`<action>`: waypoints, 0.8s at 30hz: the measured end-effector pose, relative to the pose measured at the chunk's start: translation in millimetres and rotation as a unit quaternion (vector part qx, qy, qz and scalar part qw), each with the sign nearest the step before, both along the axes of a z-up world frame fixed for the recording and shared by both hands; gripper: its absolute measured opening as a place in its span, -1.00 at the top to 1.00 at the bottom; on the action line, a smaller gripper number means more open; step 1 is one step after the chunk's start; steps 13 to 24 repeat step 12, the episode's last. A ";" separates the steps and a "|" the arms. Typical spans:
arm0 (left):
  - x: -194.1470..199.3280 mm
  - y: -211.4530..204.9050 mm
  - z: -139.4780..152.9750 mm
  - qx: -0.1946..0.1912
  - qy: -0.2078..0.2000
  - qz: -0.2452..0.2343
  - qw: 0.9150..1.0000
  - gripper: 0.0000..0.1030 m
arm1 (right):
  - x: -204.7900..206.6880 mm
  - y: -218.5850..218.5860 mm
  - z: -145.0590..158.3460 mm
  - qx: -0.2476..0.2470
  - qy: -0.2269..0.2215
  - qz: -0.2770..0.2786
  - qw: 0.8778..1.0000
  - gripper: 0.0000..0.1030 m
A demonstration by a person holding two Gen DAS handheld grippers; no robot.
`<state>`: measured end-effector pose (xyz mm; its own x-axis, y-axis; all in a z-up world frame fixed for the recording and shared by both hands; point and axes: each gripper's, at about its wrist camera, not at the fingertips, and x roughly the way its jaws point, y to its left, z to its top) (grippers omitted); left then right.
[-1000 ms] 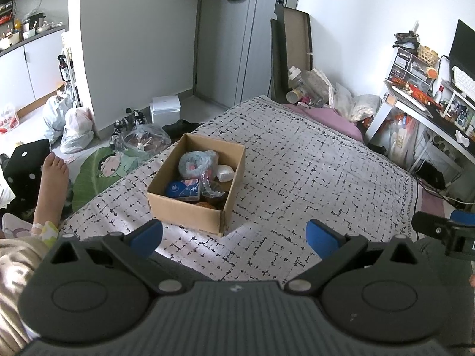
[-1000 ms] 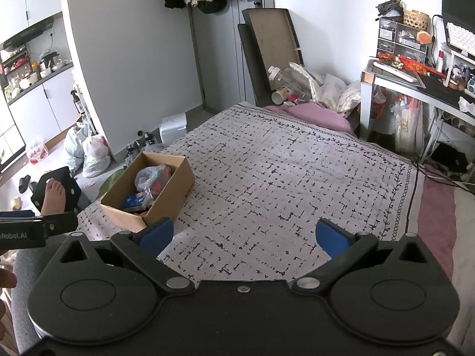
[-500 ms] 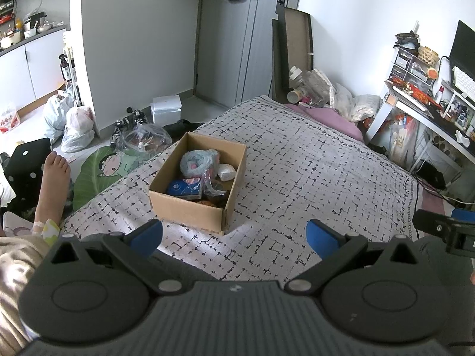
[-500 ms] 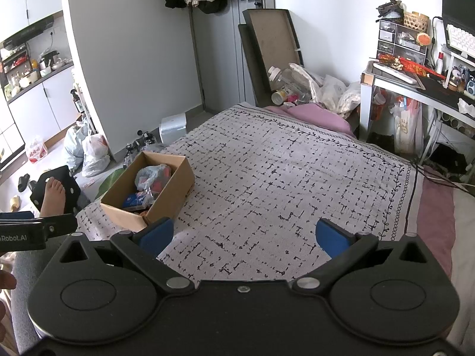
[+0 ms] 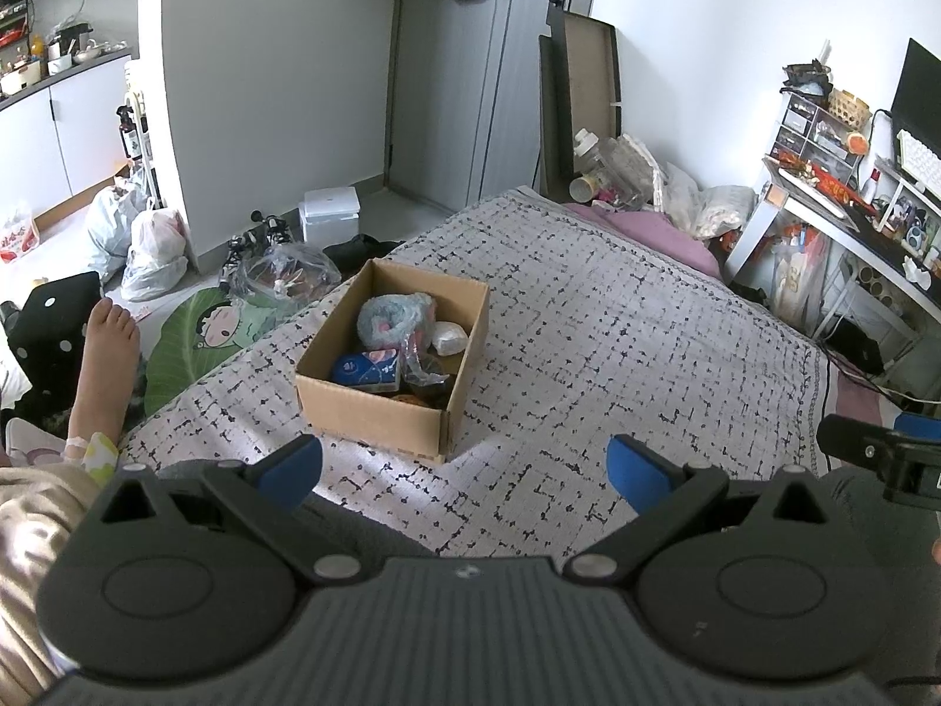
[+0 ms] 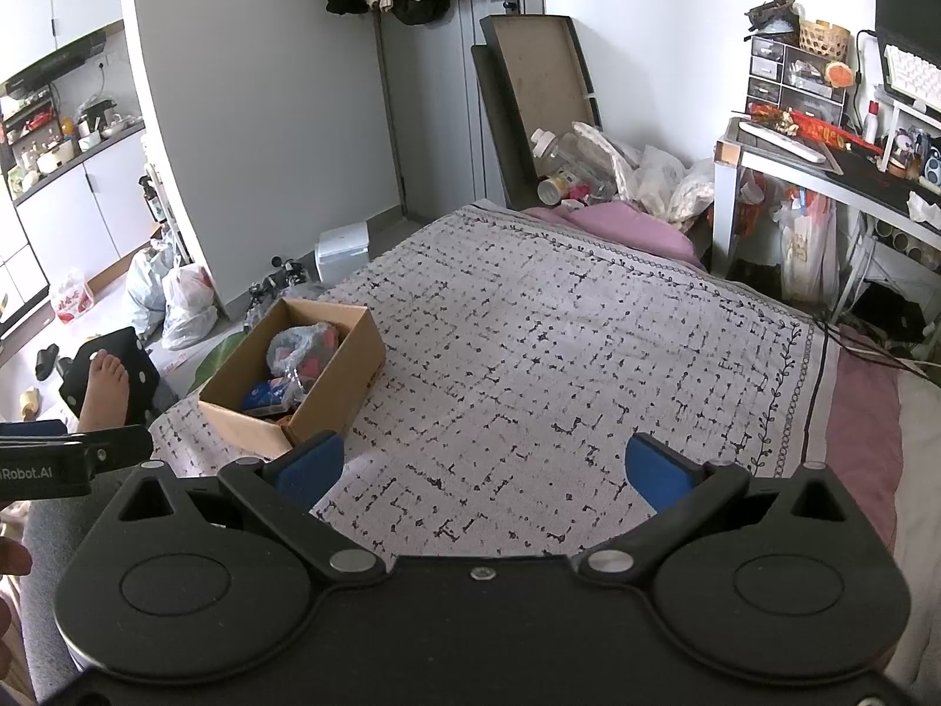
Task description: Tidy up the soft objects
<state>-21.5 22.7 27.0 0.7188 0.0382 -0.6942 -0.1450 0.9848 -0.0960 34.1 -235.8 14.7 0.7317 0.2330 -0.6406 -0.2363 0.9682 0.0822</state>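
Note:
An open cardboard box (image 5: pixel 376 412) stands on the patterned bedspread (image 5: pixel 617 353) near the bed's left edge; it also shows in the right wrist view (image 6: pixel 347 376). Inside lie a grey plush in plastic wrap (image 5: pixel 391 315), a blue tissue pack (image 5: pixel 367 368), a small white object (image 5: pixel 450 336) and crumpled clear plastic (image 5: pixel 420 362). My left gripper (image 5: pixel 464 465) is open and empty, held back above the bed's near edge, short of the box. My right gripper (image 6: pixel 482 462) is open and empty, to the right of the box.
The bed's left edge drops to the floor, where a bare foot (image 5: pixel 109 347), a green cartoon mat (image 5: pixel 200 335) and plastic bags (image 5: pixel 153 253) lie. Bags and bottles (image 6: pixel 617 170) pile at the bed's far end. A cluttered desk (image 6: pixel 823 176) stands at the right.
Almost nothing. The left wrist view has shifted very slightly, so the box sits a touch to the right and higher. Both grippers stay open.

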 end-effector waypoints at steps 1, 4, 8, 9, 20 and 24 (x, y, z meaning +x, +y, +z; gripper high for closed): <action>-0.1 -0.1 -0.7 -0.001 0.001 0.000 1.000 -0.98 | 0.2 0.0 -0.7 0.000 0.001 0.000 1.000 -1.00; 0.0 -2.4 -3.2 -0.003 0.003 -0.006 1.000 -0.98 | 1.4 -1.2 -2.5 0.001 0.003 -0.001 1.000 -1.00; 0.9 -7.5 -4.4 0.006 -0.001 -0.014 1.000 -0.98 | 2.5 -2.4 -4.7 0.002 0.005 -0.001 1.000 -1.00; 2.8 -9.2 -5.0 0.005 0.000 -0.016 1.000 -0.98 | 3.0 -2.8 -5.5 0.003 0.005 -0.001 1.000 -1.00; 6.4 -11.4 -8.3 0.007 0.008 -0.017 1.000 -0.98 | 5.3 -4.2 -9.3 0.004 0.009 -0.003 1.000 -1.00; 6.4 -11.4 -8.3 0.007 0.008 -0.017 1.000 -0.98 | 5.3 -4.2 -9.3 0.004 0.009 -0.003 1.000 -1.00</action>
